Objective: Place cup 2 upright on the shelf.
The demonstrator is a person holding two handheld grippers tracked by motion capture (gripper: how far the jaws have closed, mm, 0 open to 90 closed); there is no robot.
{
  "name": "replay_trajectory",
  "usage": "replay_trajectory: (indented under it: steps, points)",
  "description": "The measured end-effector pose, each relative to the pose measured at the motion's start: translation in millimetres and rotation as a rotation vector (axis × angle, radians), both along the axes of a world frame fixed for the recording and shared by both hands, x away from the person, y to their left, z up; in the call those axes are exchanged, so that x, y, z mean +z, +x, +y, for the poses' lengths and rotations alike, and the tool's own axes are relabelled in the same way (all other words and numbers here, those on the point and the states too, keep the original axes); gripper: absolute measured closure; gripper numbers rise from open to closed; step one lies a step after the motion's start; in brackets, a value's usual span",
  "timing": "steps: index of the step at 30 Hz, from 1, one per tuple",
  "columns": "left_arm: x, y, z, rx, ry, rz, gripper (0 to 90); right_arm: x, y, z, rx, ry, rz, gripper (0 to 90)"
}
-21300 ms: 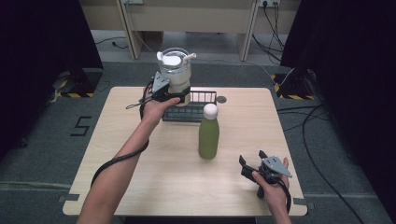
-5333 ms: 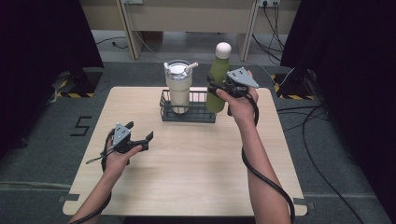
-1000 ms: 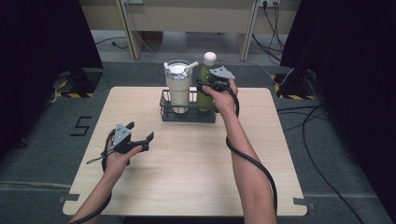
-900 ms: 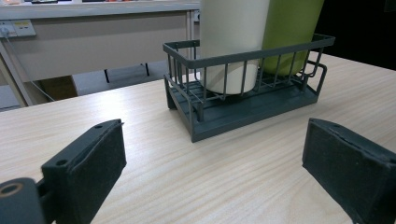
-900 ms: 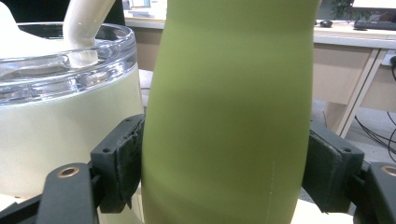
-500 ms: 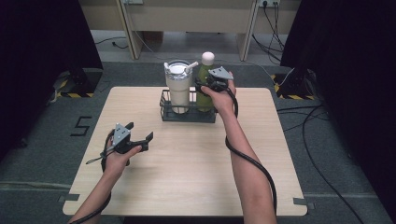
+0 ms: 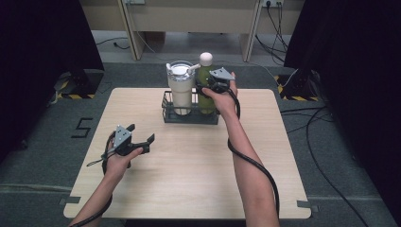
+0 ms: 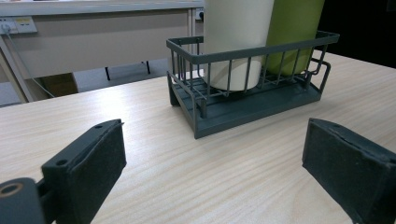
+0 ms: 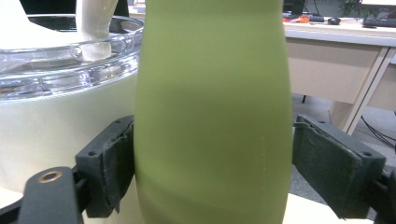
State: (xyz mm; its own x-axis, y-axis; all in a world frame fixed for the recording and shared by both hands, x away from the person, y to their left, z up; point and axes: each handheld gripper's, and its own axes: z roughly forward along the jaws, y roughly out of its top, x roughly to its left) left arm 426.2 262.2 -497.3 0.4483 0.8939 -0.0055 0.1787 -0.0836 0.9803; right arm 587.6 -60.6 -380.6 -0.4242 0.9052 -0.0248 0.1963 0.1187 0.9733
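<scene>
green bottle set in rack — right jaws easing off

surface: a pale wood-grain table with rounded corners, on grey carpet. dark curtains hang at both sides; a light desk front and trailing cables lie beyond the far edge.

the dark wire rack stands near the far edge, about mid-width. in it, upright, the cream tumbler on the left and the green bottle on the right, side by side; in the right gripper view they appear to touch.

right gripper: jaws around the bottle's body and just been opening. the left-hand pad sits against the bottle, a sliver of gap shows at the other — no longer pinching.

left gripper: over the table's near-left part, well apart from the rack, jaws spread wide on nothing.

open room: bare tabletop across the whole near half and to the right of the rack.
</scene>
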Motion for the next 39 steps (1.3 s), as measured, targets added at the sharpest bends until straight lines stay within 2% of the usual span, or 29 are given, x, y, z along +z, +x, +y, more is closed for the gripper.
replay_trajectory:
  steps: [20, 30, 39]
  points:
    - [0.2, -0.4, 0.2, 0.003, 0.004, -0.001, 5.3, 2.2, -20.5, -14.2, 0.020, -0.012, -0.030, 15.2]
    - [0.5, -0.5, 0.1, 0.003, 0.007, -0.002, 5.3, 0.2, -35.7, -24.2, 0.024, -0.007, -0.034, 15.3]
    - [1.0, -0.6, 1.0, 0.005, 0.011, -0.003, 5.3, -4.0, -53.9, -40.8, 0.009, -0.017, -0.043, 15.5]
